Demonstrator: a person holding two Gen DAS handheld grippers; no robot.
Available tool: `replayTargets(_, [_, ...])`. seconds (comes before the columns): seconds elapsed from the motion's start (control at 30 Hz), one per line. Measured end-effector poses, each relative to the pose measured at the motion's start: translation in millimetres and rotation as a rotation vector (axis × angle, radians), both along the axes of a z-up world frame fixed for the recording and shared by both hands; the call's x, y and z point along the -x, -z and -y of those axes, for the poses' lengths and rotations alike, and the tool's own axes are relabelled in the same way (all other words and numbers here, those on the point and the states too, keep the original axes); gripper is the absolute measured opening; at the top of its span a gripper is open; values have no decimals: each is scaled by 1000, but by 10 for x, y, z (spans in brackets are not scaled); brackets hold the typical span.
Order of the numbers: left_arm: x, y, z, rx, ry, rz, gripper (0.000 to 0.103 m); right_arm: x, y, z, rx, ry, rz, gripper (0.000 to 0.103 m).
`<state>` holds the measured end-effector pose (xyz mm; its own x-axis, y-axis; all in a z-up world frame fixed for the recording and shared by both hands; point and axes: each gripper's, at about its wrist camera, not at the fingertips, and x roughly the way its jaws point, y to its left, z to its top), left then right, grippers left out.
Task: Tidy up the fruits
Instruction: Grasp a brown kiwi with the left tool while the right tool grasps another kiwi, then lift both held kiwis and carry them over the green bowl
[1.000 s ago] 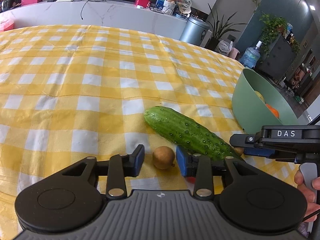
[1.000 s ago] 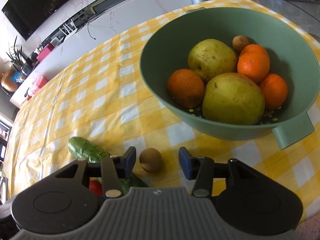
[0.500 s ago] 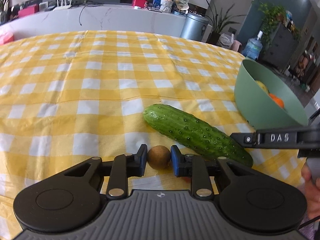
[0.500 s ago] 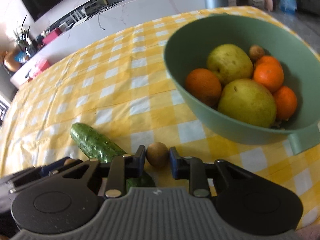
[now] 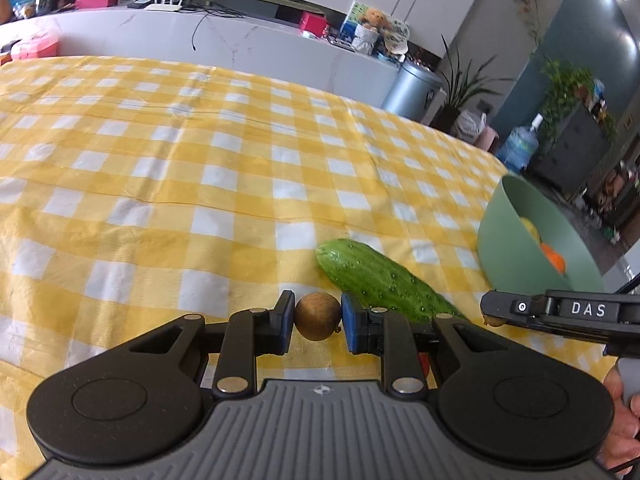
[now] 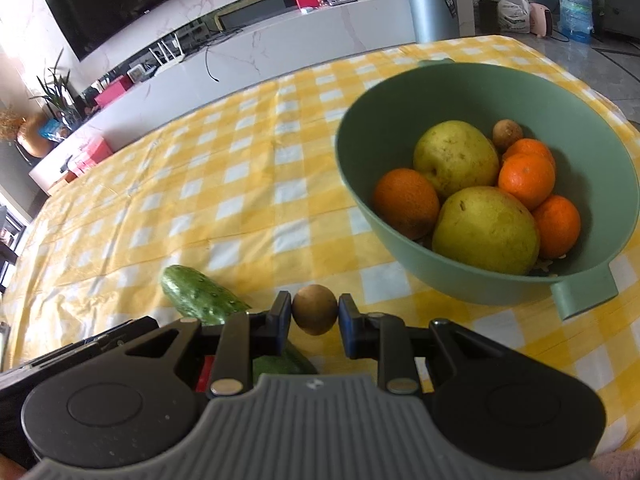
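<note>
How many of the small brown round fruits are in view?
3. One brown fruit is pinched in the left claw; a second fruit in the right claw; a third fruit sits in the green bowl. Others may be hidden beneath.

Only legible text: "DAS" in white capitals on the black plastic body of the right gripper point(image 5: 560, 314), at 4 o'clock in the left wrist view. Nothing readable in the right wrist view.

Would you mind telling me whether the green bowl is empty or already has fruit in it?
Partly full. The green bowl holds two pears, four oranges and one small brown fruit, with room above them.
</note>
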<state>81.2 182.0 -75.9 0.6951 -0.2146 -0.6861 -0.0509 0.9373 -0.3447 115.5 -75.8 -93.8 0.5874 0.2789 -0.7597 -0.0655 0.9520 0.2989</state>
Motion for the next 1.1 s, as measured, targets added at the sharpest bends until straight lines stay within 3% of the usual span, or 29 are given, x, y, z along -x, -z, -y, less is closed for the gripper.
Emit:
replayTargets(0.37, [115,-213,5,79,20,38,27,113,-132,51,-62,-9,57,22])
replayTargets(0.83, [304,-667,338,39,87,120,27,319,-469,426,-248,35,185,22])
replayTargets(1.1, [249,-931,729,49,163,161,27,472,-711,814,-236,124,291,22])
